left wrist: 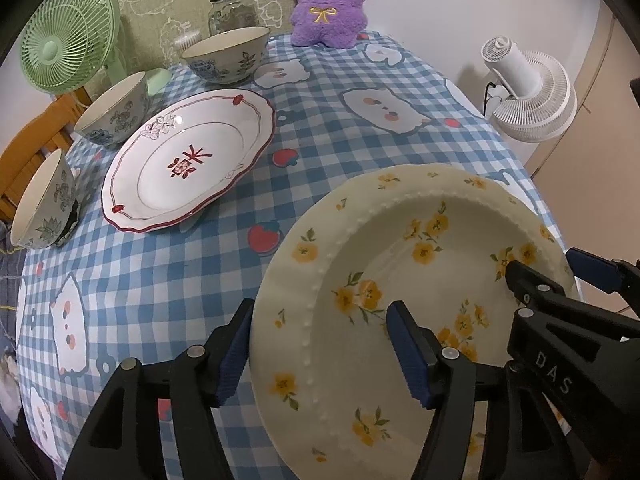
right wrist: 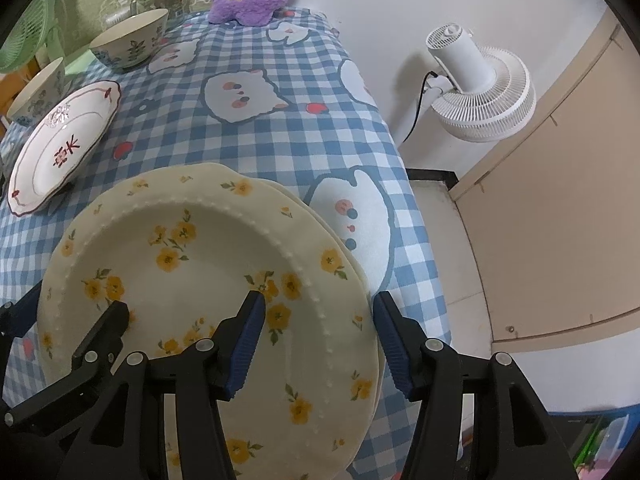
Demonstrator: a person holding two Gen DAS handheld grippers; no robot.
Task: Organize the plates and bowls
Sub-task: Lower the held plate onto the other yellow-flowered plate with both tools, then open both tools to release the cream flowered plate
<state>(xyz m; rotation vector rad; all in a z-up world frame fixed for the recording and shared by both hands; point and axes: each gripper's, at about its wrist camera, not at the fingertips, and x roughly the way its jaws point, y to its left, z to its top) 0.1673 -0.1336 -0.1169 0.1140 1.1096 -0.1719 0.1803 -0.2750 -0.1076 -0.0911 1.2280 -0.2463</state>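
Note:
A cream plate with yellow flowers point(left wrist: 384, 280) lies at the near right of the table, on top of a second matching plate whose rim point(right wrist: 320, 216) shows under it. My left gripper point(left wrist: 320, 344) is open, its fingers straddling the plate's left rim. My right gripper point(right wrist: 320, 340) is open, straddling the right rim; it also shows in the left wrist view point(left wrist: 560, 276). A white plate with a red rim point(left wrist: 188, 168) lies to the left. Three patterned bowls point(left wrist: 226, 54), point(left wrist: 114, 110), point(left wrist: 44, 204) stand behind and beside it.
A green fan point(left wrist: 64, 40), a glass jar point(left wrist: 232, 10) and a purple plush toy point(left wrist: 328, 4) stand at the back of the blue checked tablecloth point(left wrist: 160, 280). A white fan point(right wrist: 480, 88) stands on the floor past the table's right edge.

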